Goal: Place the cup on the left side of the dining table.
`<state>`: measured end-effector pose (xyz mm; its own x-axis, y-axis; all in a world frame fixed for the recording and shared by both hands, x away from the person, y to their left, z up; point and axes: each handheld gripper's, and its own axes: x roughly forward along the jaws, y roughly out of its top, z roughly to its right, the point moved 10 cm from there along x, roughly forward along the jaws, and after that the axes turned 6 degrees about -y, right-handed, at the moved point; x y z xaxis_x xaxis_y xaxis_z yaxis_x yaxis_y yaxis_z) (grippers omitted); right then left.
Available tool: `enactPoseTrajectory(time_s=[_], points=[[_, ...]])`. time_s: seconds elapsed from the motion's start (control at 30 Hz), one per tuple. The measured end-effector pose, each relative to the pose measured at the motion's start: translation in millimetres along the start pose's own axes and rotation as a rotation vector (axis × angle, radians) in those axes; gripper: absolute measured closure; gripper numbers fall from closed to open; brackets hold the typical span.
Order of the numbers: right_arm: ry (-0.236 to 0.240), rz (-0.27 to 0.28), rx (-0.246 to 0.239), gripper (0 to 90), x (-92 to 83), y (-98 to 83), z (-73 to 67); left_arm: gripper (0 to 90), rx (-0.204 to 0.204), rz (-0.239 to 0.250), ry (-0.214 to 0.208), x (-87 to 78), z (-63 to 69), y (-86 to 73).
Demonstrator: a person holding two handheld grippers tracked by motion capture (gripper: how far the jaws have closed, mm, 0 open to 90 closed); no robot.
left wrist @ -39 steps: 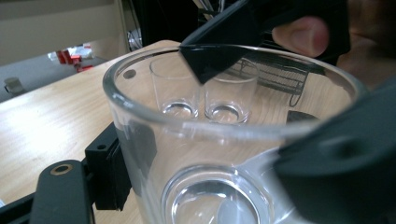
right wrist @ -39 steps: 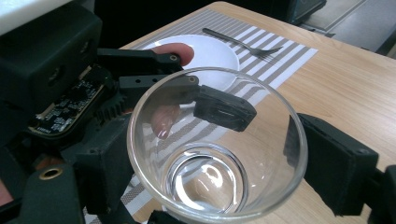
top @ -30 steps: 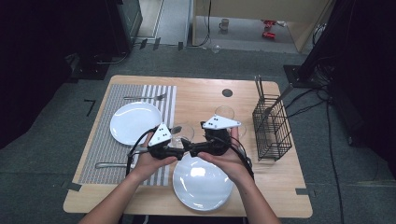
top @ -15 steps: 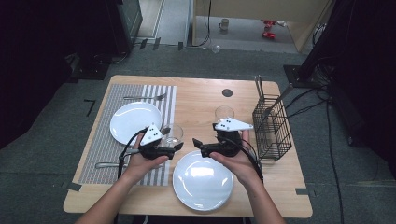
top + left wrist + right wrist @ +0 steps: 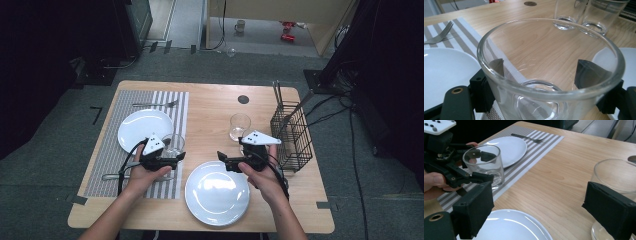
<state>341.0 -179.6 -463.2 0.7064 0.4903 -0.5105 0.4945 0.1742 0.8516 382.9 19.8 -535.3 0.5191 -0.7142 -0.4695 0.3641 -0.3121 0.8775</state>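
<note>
Fingers (image 5: 482,97) of the left gripper (image 5: 175,155): one on each side of the glass (image 5: 544,75), both pads flat on its wall, so pinching it. The glass is upright at the 3 o'clock edge of the striped placemat (image 5: 105,150), at 4 o'clock from the far plate (image 5: 145,127). Judged: a low grip on the wall keeps the rim level for setting down at the place setting.

Fingers (image 5: 474,207) of the right gripper (image 5: 222,159): spread, nothing between them, over the 12 o'clock rim of the near plate (image 5: 217,192). A second glass (image 5: 616,177) stands just behind one finger; whether they touch is unclear.

View comparison: the left gripper view shows pad contact through the glass wall, and two more glasses at 12 o'clock. The high view gives the layout: fork (image 5: 155,104) at 12 o'clock from the far plate, wire basket (image 5: 292,140) at 3 o'clock on the counter (image 5: 215,110). The right gripper view shows the held glass with its base at the placemat; contact uncertain.
</note>
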Motion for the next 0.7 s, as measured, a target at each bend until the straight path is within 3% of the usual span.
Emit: enactPoseTrajectory(time_s=[0.7], points=[[-0.05,-0.032,0.039,8.6,-10.3,-37.7,26.4,21.2,-0.037,-0.072,0.062,-8.6,-20.4,-24.3]])
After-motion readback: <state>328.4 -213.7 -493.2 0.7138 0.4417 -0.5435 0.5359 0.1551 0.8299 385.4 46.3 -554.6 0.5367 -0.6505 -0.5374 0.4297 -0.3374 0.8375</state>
